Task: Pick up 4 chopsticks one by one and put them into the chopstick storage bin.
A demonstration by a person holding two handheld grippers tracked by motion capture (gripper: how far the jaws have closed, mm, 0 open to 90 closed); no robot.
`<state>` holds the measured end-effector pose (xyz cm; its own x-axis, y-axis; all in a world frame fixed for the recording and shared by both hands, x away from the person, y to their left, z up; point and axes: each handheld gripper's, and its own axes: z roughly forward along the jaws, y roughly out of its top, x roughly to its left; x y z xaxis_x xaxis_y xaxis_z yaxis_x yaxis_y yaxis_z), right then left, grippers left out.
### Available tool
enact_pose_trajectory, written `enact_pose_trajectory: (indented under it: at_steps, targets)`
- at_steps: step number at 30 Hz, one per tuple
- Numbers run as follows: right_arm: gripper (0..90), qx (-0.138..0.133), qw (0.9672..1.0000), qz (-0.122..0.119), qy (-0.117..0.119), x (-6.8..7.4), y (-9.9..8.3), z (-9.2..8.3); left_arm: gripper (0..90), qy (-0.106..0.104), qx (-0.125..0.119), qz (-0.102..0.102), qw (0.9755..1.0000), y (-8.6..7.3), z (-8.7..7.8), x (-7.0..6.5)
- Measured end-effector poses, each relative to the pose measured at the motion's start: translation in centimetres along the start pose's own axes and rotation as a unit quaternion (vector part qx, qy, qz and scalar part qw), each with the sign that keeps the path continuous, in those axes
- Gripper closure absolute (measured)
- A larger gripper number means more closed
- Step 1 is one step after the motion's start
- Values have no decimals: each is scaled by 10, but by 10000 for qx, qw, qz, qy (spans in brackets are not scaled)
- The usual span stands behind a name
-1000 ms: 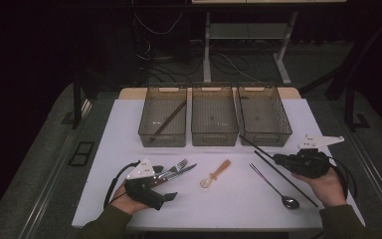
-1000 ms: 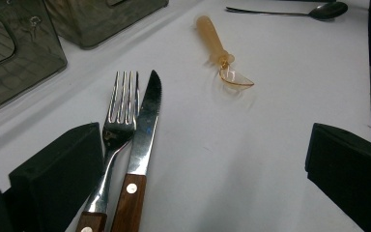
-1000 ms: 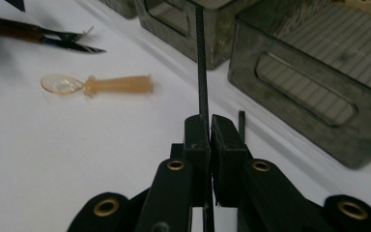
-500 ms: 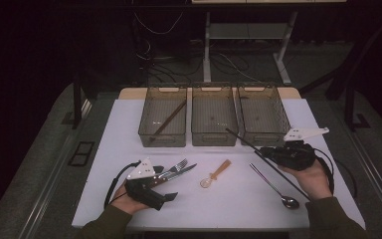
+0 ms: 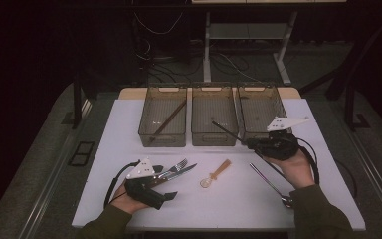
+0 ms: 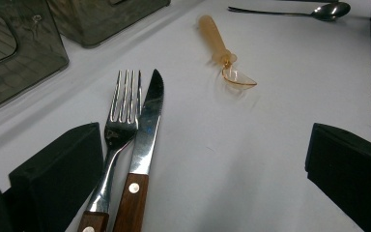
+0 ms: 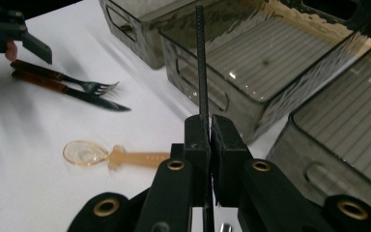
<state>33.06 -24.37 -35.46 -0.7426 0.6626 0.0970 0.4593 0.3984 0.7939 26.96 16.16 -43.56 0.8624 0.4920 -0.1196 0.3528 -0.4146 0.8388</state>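
Observation:
My right gripper is shut on a thin black chopstick. It holds the stick raised, with the tip slanting toward the front wall of the middle bin. My left gripper rests open on the white table. A fork and a knife with wooden handles lie side by side between its jaws, close to the left one. Neither jaw presses on them.
Three smoky clear bins stand in a row at the back; the left bin holds a brown chopstick, the right bin sits behind my right hand. An amber plastic spoon lies mid-table. A metal spoon lies at right.
My right gripper has carried the black chopstick left and upward, from the table's right side toward the middle bin. The left gripper, fork and knife have stayed put.

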Motion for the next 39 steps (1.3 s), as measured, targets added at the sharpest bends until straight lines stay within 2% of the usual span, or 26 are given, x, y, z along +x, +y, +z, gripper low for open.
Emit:
enact_pose_trajectory:
  at_steps: [15,19,30,39]
  targets:
    - [862,62,10000,53,0,3,43,32,0,34,11,8,10000,0,0,0]
    - [862,45,9999,131,0,4,51,41,0,26,36,19,10000,0,0,0]
    - [863,79,9999,117,-8,10,71,69,0,6,23,30,10000,0,-1,0]
    - [862,108,9996,239,-64,13,87,91,0,8,4,41,10000,1,-1,-1]
